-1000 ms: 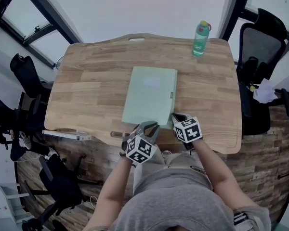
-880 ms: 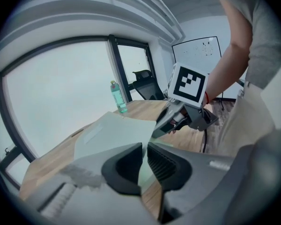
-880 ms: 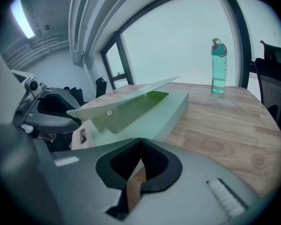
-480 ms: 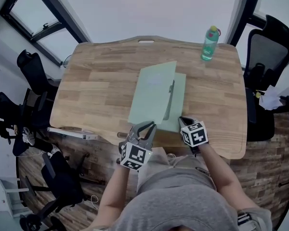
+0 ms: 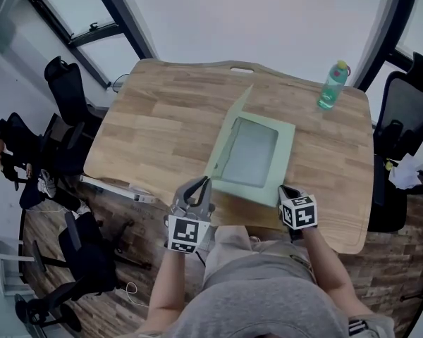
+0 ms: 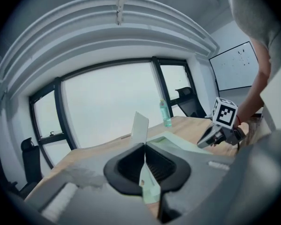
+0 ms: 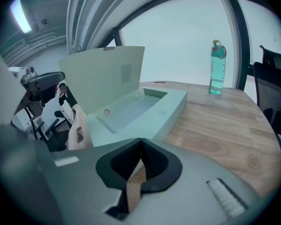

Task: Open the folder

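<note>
Since a second ago the cover [image 7: 107,74] has swung from flat to near upright, hinged along the side nearer the left tongs [image 6: 144,146], which have climbed with it. Nearest: left tongs clamped on the cover's near edge, a thin pale-green strip pinched between the pads. The jaws have just been closing tighter on it, likely so the slick board does not slip as it swings. Right tongs [image 7: 139,142] pressed together with nothing between them, tips low at the near corner of the base [image 7: 145,109], touching it or just short, cannot tell which. My guess is they brace the box so it neither slides nor lifts with the lid. Folder [image 5: 250,153] is a pale-green box file lying on the wooden table [image 5: 162,125] just ahead of both tongs and between them, with its shallow tray showing, empty as far as I can see. Task reads as about half done: cover up, not yet laid back. Beyond the left tongs, on the side the cover would fall to, only bare wood, so nothing blocks the swing. Farther off, well beyond the right tongs near the far table edge, a green bottle [image 5: 333,86], well apart from the folder. Past the table: black office chairs [image 5: 67,90] on either side, big windows [image 6: 107,102] behind.
</note>
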The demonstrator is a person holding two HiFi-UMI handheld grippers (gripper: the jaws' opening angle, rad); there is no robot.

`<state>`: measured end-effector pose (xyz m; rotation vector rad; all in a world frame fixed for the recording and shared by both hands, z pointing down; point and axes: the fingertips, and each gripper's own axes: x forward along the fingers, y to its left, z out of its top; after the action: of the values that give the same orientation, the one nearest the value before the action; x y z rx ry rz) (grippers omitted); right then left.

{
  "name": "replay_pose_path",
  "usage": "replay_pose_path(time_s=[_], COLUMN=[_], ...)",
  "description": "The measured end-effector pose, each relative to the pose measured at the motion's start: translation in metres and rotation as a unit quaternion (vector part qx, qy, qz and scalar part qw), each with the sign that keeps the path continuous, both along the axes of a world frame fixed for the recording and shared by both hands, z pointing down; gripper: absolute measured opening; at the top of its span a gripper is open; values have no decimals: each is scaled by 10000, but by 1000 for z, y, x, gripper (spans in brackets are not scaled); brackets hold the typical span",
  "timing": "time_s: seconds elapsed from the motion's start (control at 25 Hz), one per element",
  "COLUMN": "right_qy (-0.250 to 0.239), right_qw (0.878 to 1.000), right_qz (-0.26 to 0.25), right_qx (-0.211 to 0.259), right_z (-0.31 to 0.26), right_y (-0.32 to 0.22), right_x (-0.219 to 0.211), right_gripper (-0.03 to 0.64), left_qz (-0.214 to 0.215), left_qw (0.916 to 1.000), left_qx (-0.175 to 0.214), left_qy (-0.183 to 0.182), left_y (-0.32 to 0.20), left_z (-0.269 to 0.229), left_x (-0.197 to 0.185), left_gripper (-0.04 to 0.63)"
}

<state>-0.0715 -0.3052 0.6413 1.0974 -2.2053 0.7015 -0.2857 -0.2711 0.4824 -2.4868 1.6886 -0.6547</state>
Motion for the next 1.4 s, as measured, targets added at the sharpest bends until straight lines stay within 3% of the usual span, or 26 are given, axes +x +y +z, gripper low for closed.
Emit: replay_pose_path(time_s=[0.28,0.56,0.76,0.88,1.08,1.4], right_qy=[43,47,117,133,77,191], right_qw=[9999,9996,9992,9990,9984,9985], right_qz=[95,266,355,413,538,511], right_qx=[-51,-93,-126,-133,-178,-65], right_z=[0,0,0,-1,-1,-1], right_y=[0,1,0,0,0,-1], right_x=[-1,0,-1,0,1,-1], right_gripper=[2,2,2,2,2,2], left_qz=[-970,-1929,-2501,-2701,-2790,-3184], left_qw=[9941,9757,9624,9565,9525,9335], left_qx=[145,168,26,-155,-691,-1321], left_qy=[469,1022,1059,1093,1005,983], left_y=[-7,-18,-26,-29,-35,-42], left_z=[-2,8,24,40,81,138], left_x=[-62,-123,-160,-174,-181,-196], left_gripper=[9,20,28,54,199,255])
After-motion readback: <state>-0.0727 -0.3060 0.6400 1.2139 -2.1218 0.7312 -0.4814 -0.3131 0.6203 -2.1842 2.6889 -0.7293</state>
